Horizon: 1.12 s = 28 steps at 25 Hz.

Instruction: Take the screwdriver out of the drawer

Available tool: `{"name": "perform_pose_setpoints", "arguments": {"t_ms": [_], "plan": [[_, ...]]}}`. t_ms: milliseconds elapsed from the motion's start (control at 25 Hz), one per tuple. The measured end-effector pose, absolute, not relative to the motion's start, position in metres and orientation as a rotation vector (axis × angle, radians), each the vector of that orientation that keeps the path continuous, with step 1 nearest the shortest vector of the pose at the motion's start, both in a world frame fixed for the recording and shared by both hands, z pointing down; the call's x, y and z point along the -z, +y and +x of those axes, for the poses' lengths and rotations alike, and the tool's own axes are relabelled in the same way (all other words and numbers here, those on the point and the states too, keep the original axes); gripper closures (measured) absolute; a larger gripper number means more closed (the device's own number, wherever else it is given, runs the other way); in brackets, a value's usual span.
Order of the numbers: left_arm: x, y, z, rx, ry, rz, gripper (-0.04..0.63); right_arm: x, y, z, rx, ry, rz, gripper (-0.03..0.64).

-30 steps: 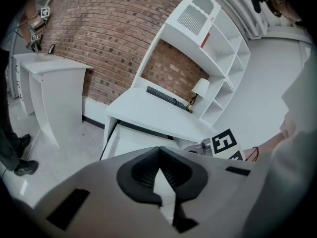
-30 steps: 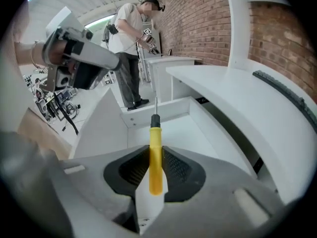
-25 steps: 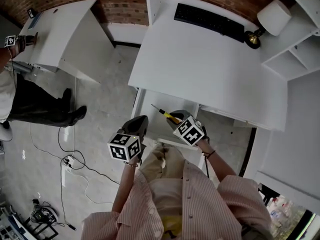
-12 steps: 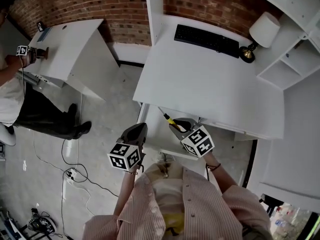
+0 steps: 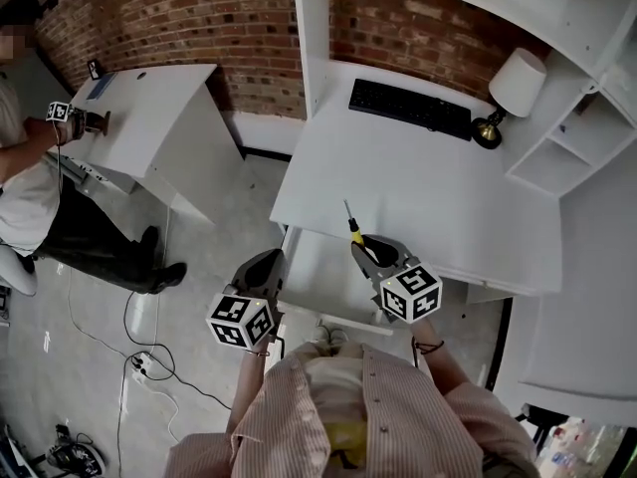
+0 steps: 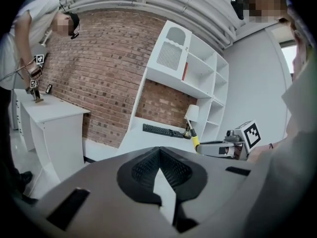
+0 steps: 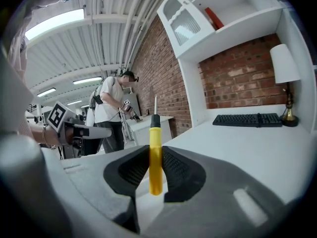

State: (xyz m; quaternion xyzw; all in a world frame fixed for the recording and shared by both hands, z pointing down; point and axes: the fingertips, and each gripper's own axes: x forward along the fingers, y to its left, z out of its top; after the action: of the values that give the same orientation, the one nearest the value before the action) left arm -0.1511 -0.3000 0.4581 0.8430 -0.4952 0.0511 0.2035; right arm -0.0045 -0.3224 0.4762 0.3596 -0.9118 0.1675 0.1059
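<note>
Left to right then. Grey 2-jaw left gripper [image 5: 267,265]: jaws pressed together, nothing between them, hanging over the front left corner of the open white drawer [image 5: 317,275]. Not part of the grab, by the looks of it.

Further right, right gripper [image 5: 370,247]: clamped on the slim screwdriver [image 5: 349,223] with the yellow plastic handle, black collar and thin steel shaft. Pinched across the handle roughly halfway up, butt end poking out below the pads, shaft sticking straight out past the jaw tips. From the head view, long axis running up and slightly left, tip over the front edge of the white desk top [image 5: 418,177]. Looks lifted clear of the drawer, held in the air, touching nothing else.

Relation that matters: tool dead centre in the right-hand tongs and in line with them, desk surface just ahead of the tip. Probably headed for a set-down there; worth tipping flat first. Looks light and smooth, maybe prone to swivelling in a 2-pad pinch.
</note>
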Motion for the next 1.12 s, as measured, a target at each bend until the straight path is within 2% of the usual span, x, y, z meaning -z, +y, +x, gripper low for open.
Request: {"name": "perform_pose_setpoints", "arguments": {"t_ms": [640, 1120], "plan": [[-0.407, -0.307, -0.191, -0.039, -1.606, 2.399, 0.597, -0.409, -0.341, 0.043, -0.476, -2.817, 1.431, 0.534], [-0.401, -0.298, -0.205, -0.024, -1.685, 2.396, 0.597, -0.411, -0.337, 0.056, -0.497, -2.805, 1.499, 0.535]]}}
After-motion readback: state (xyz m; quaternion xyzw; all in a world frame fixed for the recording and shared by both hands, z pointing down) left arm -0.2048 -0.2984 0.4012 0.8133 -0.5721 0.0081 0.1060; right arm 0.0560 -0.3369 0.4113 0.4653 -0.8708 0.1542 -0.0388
